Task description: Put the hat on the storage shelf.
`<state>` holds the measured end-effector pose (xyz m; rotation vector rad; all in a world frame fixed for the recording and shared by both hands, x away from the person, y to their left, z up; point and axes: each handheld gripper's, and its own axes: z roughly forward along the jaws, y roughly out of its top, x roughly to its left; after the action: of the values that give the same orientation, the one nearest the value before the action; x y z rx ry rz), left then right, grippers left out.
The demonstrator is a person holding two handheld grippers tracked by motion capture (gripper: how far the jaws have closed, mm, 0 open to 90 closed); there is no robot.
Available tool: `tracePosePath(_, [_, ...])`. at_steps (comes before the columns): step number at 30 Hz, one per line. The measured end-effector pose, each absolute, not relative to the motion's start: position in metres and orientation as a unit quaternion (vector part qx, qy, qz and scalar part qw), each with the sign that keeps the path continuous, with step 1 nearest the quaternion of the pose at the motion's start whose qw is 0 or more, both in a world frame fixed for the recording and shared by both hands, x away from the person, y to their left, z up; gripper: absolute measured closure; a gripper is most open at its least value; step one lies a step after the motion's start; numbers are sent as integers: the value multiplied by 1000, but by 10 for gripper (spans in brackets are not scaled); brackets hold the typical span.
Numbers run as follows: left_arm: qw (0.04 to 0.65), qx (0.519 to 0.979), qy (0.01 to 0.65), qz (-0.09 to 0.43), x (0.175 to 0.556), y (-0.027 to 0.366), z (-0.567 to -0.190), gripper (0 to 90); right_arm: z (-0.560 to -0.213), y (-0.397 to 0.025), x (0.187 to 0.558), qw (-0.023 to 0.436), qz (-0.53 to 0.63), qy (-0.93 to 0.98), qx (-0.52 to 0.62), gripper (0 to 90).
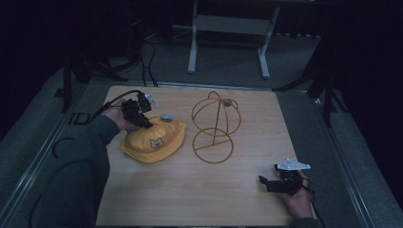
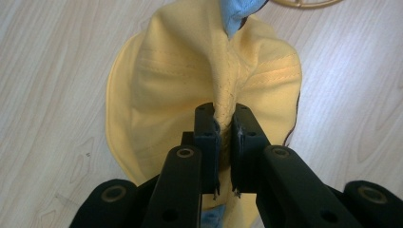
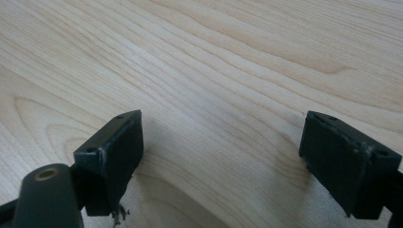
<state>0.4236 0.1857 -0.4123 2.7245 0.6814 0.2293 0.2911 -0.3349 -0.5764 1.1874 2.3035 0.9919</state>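
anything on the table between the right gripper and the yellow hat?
No. In the high view, bare wooden table runs from the right gripper to the yellow hat. The wire hat stand sits farther back.

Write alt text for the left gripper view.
The left gripper pinches a raised fold of a yellow hat between its two black jaws, shut on the fabric. The hat lies on a pale wooden table, with a bit of blue trim at its far edge.
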Motion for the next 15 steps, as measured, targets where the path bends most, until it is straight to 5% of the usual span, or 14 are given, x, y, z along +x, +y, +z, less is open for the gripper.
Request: tracePosePath(15, [201,948,232,87,414,195,-383,832,-576,-335,291,182,351,816,421,147])
